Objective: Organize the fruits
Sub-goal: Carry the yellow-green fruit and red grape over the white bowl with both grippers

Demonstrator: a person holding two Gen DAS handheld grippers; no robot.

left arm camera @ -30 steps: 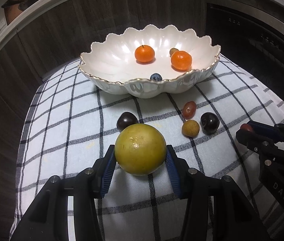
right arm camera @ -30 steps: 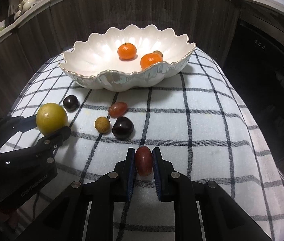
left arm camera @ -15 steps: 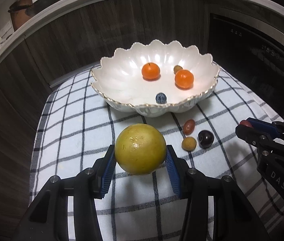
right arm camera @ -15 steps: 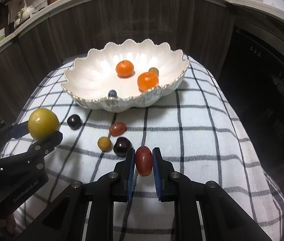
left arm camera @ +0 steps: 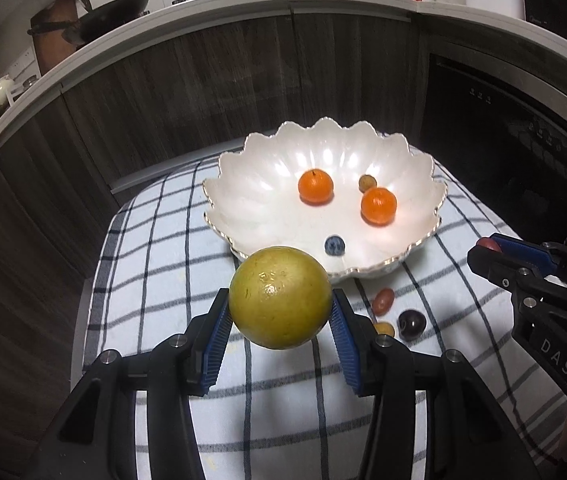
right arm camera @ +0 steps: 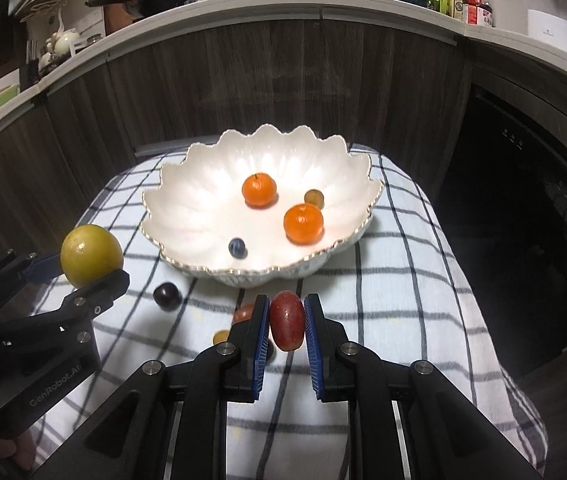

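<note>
My left gripper (left arm camera: 280, 312) is shut on a round yellow-green fruit (left arm camera: 280, 297), held in the air just before the near rim of the white scalloped bowl (left arm camera: 251, 200). My right gripper (right arm camera: 286, 322) is shut on a red grape (right arm camera: 287, 320), also lifted, in front of the bowl (right arm camera: 187, 208). In the bowl lie two small oranges (right arm camera: 259, 189) (right arm camera: 303, 224), a blueberry (right arm camera: 237, 246) and a small brownish fruit (right arm camera: 313, 197). On the checked cloth (right arm camera: 395, 280) lie a dark plum (right arm camera: 166, 296), a red grape (left arm camera: 383, 301), a yellowish berry (left arm camera: 384, 328) and another dark plum (left arm camera: 411, 324).
The cloth covers a small table standing against dark wood cabinets (right arm camera: 283, 80) under a white counter (right arm camera: 243, 8). A dark oven front (right arm camera: 531, 208) is at the right. The table drops off at left and right.
Both grippers have risen with their fruits, so the bowl and the loose fruits now sit lower and farther below. The jaws have kept their grips.
</note>
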